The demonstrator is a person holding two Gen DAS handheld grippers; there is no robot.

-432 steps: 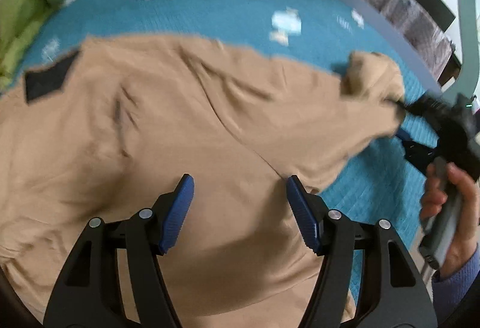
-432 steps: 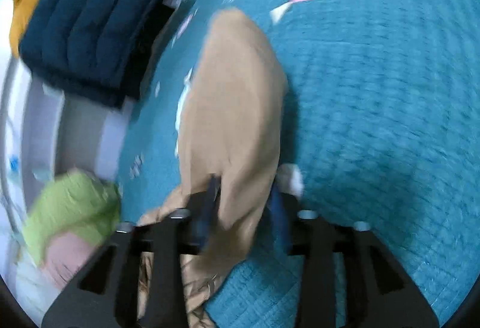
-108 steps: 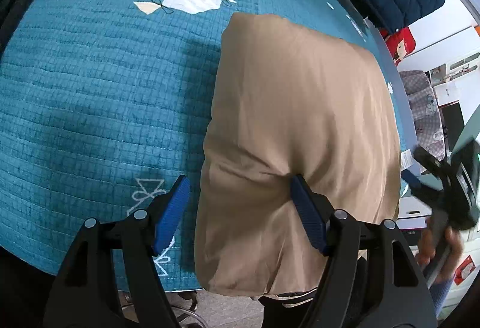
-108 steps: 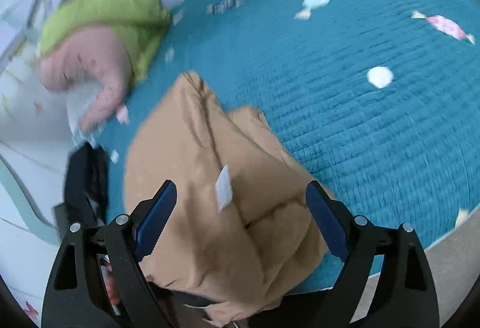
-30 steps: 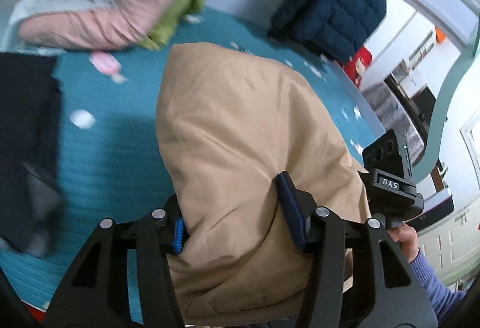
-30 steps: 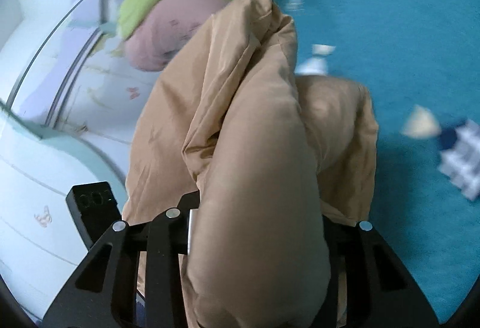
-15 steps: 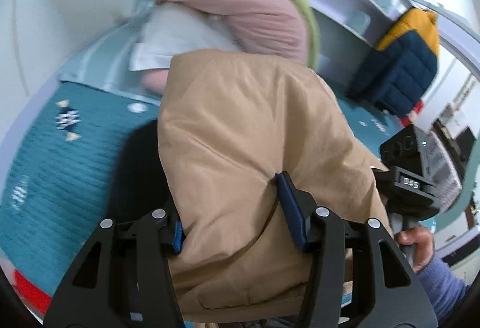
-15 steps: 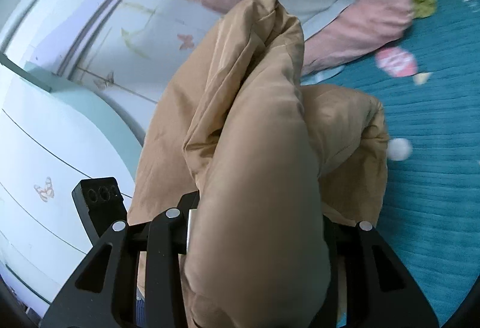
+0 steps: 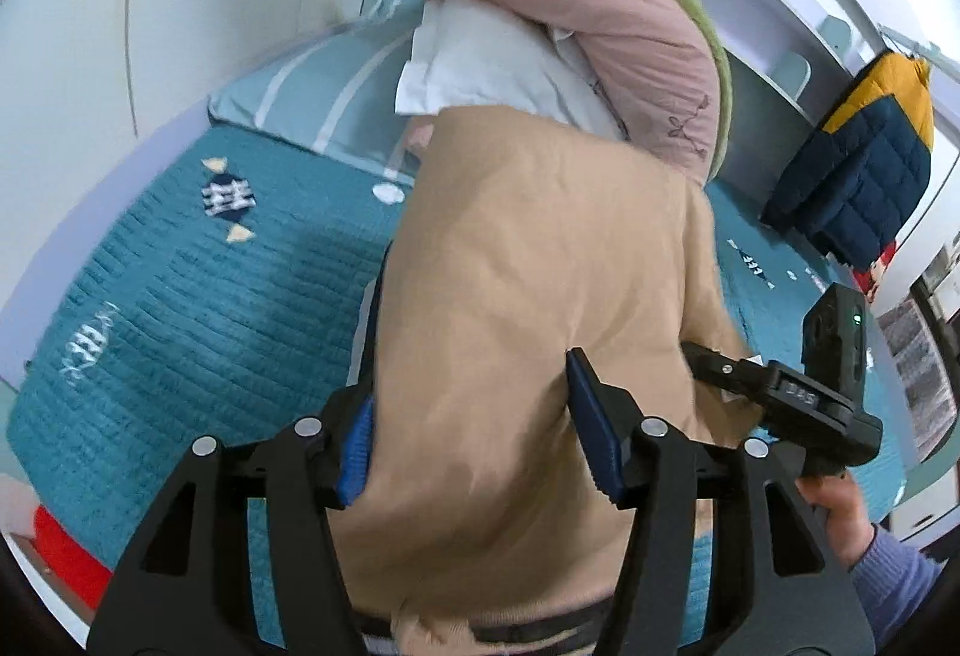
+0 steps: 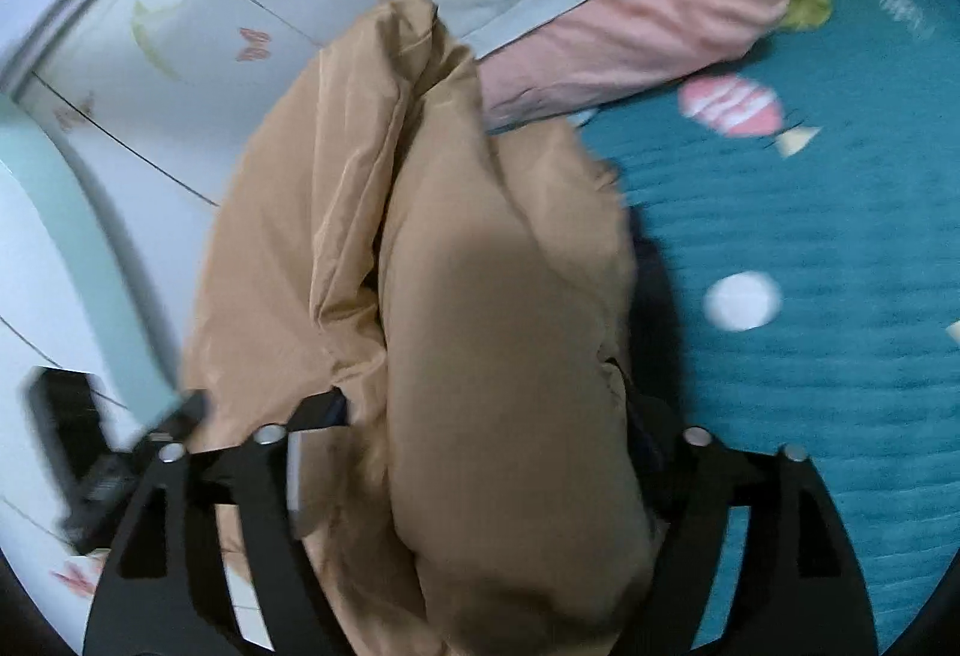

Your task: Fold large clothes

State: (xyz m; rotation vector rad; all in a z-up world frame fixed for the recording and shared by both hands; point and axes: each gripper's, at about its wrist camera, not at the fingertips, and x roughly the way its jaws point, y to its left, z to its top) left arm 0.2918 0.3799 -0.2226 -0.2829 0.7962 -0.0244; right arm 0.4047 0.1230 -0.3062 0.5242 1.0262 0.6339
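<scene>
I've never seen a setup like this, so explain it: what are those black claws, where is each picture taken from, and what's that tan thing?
No robot: a person holds a hand-held two-finger gripper in each hand, each carrying a camera that looks along its fingers. One picture is from the left gripper, the other from the right gripper. The tan thing is a folded jacket, sitting between both pairs of fingers above a teal bed. Both jaws are opening. Pink bedding lies behind. The right gripper also shows in the left picture.
</scene>
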